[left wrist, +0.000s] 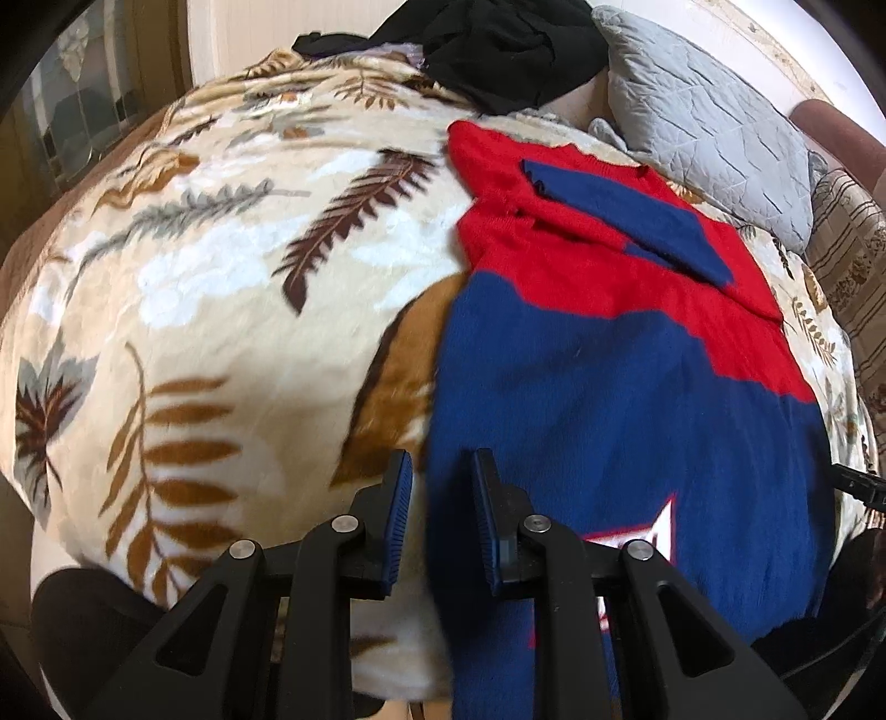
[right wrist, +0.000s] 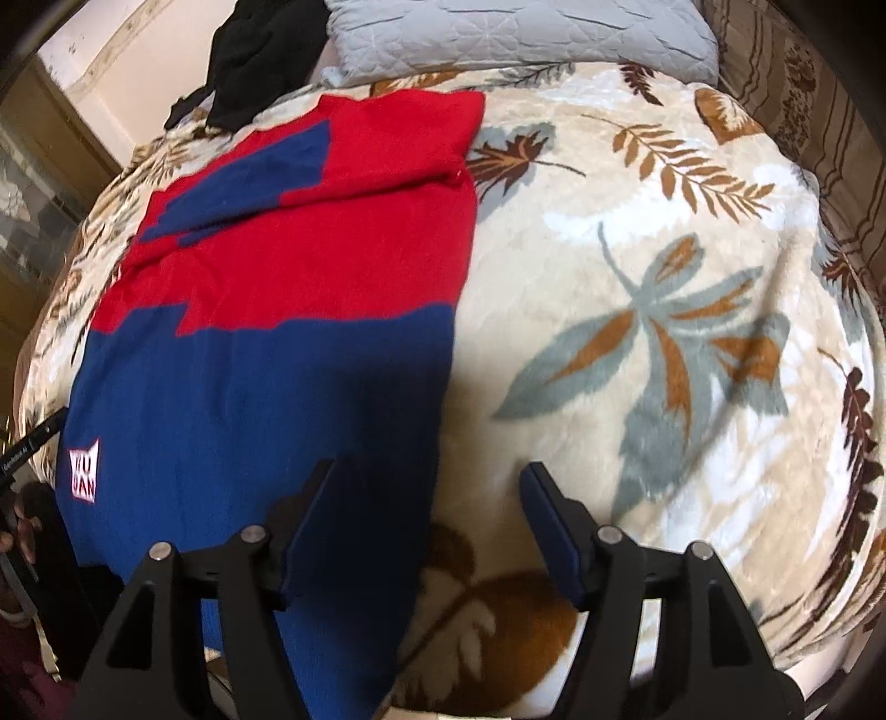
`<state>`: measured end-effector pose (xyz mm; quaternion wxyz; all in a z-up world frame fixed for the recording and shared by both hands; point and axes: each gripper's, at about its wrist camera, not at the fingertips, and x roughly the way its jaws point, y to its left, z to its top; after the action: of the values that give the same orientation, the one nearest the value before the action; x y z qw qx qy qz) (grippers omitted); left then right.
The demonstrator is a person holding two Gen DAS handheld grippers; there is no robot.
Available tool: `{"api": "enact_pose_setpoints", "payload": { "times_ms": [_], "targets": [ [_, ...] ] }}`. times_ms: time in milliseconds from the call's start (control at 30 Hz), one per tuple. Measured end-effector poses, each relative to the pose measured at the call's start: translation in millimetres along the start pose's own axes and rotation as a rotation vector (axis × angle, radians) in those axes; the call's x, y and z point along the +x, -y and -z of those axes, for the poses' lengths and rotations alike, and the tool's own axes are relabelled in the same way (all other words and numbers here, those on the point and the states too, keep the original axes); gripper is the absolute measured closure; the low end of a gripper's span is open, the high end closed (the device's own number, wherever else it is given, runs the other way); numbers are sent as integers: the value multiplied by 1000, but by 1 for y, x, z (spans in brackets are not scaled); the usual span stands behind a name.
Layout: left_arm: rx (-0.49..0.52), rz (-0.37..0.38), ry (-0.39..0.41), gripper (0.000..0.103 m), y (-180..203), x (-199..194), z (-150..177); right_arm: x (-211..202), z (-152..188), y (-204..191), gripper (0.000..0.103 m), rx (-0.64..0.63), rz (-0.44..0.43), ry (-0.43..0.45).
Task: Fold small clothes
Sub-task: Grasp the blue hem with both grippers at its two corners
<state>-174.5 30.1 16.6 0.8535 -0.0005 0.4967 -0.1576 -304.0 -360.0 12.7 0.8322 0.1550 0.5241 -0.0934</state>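
Red and navy-blue knit sweater [right wrist: 288, 310] lies flat on cream plush blanket with brown and grey leaf print [right wrist: 653, 310], blue sleeve folded across its red upper part, white-red logo patch near the hem. Left gripper [left wrist: 440, 498] sits at the sweater's left hem edge, black fingers with blue pads nearly together, blue fabric edge between them, looks pinched. Right gripper [right wrist: 429, 526] hovers over the sweater's right edge, jaws spread wide, nothing gripped, left finger over blue fabric, right one over blanket. Grey quilted pillow [right wrist: 515, 33] and black crumpled garment [right wrist: 260, 55] beyond the sweater.
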Motion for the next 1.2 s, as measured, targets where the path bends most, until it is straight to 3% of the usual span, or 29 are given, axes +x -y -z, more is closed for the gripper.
{"api": "enact_pose_setpoints", "payload": {
  "times_ms": [467, 700, 1200],
  "targets": [
    [28, 74, -62, 91, 2, -16, 32, -9, 35, -5, 30, -36, -46, -83],
    [55, 64, -66, 91, 6, -19, 38, -11, 49, -9, 29, -44, -116, -133],
    [55, 61, -64, 91, 5, -19, 40, -9, 50, -16, 29, -62, -91, -131]
  ]
}}
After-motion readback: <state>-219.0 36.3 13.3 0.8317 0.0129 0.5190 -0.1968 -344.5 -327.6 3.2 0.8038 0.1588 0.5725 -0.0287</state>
